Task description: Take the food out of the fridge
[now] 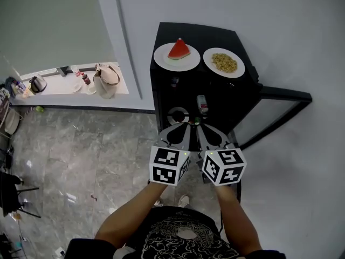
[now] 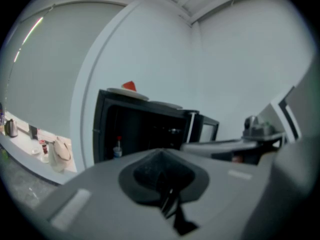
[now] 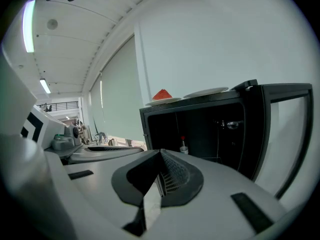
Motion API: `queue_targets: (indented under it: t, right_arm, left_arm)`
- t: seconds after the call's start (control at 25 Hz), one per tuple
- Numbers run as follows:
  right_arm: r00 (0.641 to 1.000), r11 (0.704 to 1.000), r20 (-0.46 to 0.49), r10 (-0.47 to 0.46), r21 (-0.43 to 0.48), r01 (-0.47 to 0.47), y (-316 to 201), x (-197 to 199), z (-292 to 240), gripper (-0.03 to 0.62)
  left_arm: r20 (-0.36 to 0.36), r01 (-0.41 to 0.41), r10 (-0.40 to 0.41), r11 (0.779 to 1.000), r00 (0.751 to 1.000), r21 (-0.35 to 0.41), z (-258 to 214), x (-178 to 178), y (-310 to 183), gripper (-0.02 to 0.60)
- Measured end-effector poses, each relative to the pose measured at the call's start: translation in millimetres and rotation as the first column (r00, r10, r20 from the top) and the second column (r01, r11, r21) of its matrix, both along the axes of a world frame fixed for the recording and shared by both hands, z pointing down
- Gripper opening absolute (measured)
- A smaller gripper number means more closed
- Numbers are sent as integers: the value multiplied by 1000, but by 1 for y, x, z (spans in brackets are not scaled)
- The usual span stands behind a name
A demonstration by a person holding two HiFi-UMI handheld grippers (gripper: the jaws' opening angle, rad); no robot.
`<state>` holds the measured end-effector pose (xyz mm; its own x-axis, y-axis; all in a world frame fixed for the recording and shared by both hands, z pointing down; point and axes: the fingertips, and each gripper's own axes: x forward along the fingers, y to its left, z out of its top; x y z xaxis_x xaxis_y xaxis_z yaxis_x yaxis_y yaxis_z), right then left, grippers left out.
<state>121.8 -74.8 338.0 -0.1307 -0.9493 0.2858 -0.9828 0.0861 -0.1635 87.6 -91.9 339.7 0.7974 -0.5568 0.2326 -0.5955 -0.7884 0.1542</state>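
Food sits on top of the black fridge (image 1: 215,36), not inside it. A red watermelon slice (image 1: 179,48) lies on a white plate (image 1: 161,59) at the left of the fridge top. A heap of yellowish food (image 1: 223,62), too small to name further, lies on a second white plate (image 1: 239,70) at the right. The two plates are just beside each other, toward the front edge.

The fridge door (image 1: 285,95) stands swung out to the right. In the dark interior a small bottle (image 1: 202,104) with a red cap stands upright, with a round item (image 1: 178,115) to its left that cannot be made out.

Both tools hang side by side in front of the open compartment, apart from everything. The left tool (image 1: 186,127) has its jaws pressed together with nothing between them. The right tool (image 1: 200,128) is likewise closed and empty.

Well to the left, against the wall, a white bench (image 1: 54,88) carries a beige bag (image 1: 106,79) near its right end and a kettle (image 1: 38,83) toward its left end. Grey marble floor (image 1: 81,155) lies below.
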Motion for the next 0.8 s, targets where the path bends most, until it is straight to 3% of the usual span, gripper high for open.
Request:
queue_targets:
  t: [0.4,0.6,0.8]
  right_arm:
    - [997,1000,81,-11,-7,12,9,4,13,2]
    - [980,998,192,-43,-47,53,11,9,40,3]
    - [939,992,338,-65,-80,97,9,14,76,3]
  left_arm:
    - [-20,33,-33,999,999,-16,8,-2,5,0]
    - [4,56,-56,998,998,-39,30,4,8,0]
    - [36,67,-64,995,997,-79,64,7,12,0]
